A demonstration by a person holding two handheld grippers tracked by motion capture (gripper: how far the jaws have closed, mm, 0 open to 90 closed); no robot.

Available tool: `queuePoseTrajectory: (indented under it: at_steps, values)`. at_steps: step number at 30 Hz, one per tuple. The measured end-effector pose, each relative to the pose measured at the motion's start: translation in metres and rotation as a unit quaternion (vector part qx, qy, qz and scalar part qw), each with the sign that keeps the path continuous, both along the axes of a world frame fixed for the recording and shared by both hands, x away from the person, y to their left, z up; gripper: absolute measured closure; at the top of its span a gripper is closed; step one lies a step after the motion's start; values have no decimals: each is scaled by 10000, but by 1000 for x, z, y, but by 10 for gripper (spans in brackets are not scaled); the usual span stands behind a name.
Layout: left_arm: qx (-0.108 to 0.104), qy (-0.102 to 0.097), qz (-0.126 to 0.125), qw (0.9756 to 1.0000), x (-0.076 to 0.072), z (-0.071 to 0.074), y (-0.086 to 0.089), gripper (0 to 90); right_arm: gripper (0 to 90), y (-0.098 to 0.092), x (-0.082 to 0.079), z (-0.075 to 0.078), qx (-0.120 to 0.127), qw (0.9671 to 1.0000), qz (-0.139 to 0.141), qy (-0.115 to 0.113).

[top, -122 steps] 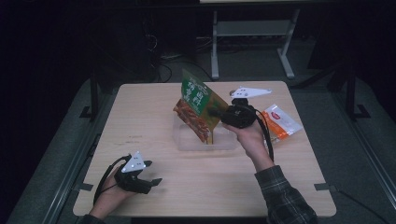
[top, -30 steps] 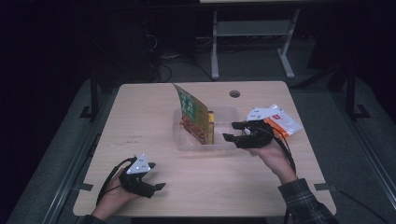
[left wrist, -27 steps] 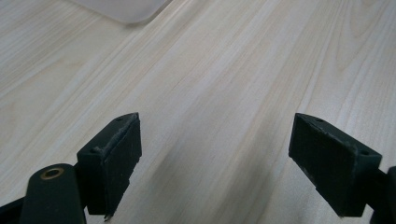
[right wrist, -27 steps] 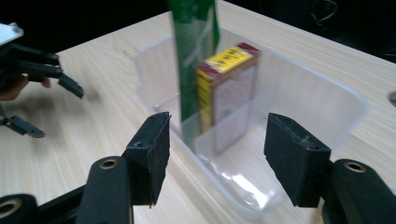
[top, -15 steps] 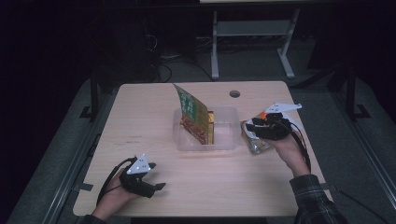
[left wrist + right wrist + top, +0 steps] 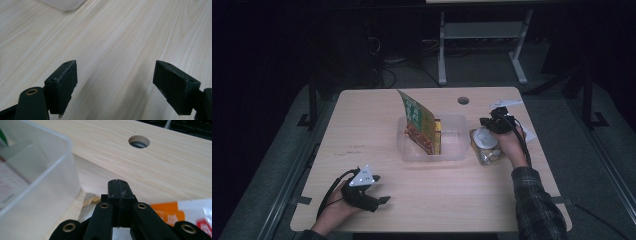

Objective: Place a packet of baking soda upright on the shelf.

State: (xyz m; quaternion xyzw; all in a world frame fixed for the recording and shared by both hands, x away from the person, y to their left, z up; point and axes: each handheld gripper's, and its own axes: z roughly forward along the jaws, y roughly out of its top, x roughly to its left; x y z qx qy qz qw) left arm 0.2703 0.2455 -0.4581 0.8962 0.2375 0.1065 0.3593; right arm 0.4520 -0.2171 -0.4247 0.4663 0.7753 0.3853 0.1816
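Pale matt wood-grain table (image 6: 362,125), frosted smooth plastic tub (image 6: 457,150), glossy foil pouch (image 6: 418,122)

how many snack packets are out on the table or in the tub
3: a green packet upright in the clear tub, a shiny one just right of the tub, and an orange-white one under the right gripper. More may be hidden.

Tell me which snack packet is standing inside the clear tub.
The green and orange packet stands tilted inside the clear tub. The clear packet and the orange and white packet lie on the table, right of the tub.
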Motion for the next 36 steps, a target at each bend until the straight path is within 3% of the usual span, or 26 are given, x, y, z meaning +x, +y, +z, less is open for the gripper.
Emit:
queuePoseTrajectory:
  at_steps: [5, 7, 11, 16, 20, 23, 36]
  values:
    - [-17, -1, 0, 10000, 0, 0, 0, 193, 899, 7, 15, -10, -167, 9998, -78, 105]
    - [-16, -2, 0, 10000, 0, 0, 0, 194, 899, 8, 18, -14, -308, 9994, -68, 133]
    - [-1, 1, -13, 10000, -1, 1, 0, 202, 900, 9, 18, -21, -343, 9991, -43, 240]
    - [12, 5, -28, 10000, -1, 1, -1, 203, 900, 8, 13, -25, -214, 9996, -5, 189]
    - [16, -16, -36, 10000, -1, 1, -1, 203, 899, 9, 9, -27, -425, 9989, 32, 188]
    - [19, -21, -43, 10000, -1, 1, -1, 203, 900, 6, 5, -28, -363, 9992, 61, 180]
    - [71, -19, -85, 9999, -2, 1, -3, 204, 899, 0, -27, -30, -256, 9986, 371, 286]
